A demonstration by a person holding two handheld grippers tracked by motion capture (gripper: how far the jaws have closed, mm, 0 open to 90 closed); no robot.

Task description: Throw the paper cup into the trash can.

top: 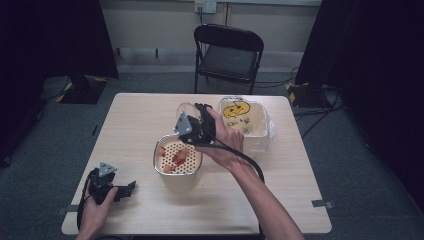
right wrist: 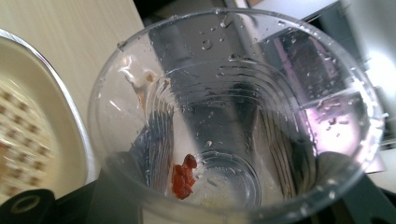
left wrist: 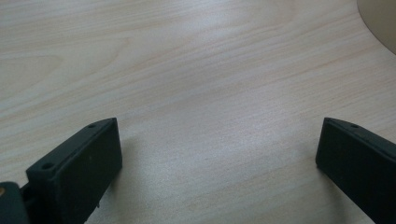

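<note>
Filling the right gripper view, a clear plastic cup (right wrist: 233, 121) is sitting between the black jaws of the right hand-held gripper (top: 192, 126), mouth towards the camera, its ribbed wall beaded with water drops. One small red scrap (right wrist: 183, 176) is clinging near its base, and a pale smear is sticking to the wall at the upper left. That hand-held gripper is clenching the cup, and the person's right hand (top: 225, 137) is holding it tipped on its side at the centre of the high view, just above the upper right edge of a white strainer bowl (top: 176, 156).

The strainer bowl is resting on the pale wood-grain tabletop (top: 135, 125), rounded-square with a shiny rim and a perforated white insert carrying red and orange pieces. Just to its upper right, a squarish white tub (top: 243, 122) is standing on the tabletop with a yellow shape and some dark handwriting on its inner face; the writing is too small to read.

At the lower left of the high view, the left hand (top: 95, 207) is resting the left hand-held gripper (top: 127, 189) on the tabletop, well apart from the bowl. In the left gripper view its two matte black jaws are standing wide apart over bare wood, released and holding nothing.

Beyond the tabletop, a black folding chair (top: 227, 55) is standing on grey carpet.
</note>
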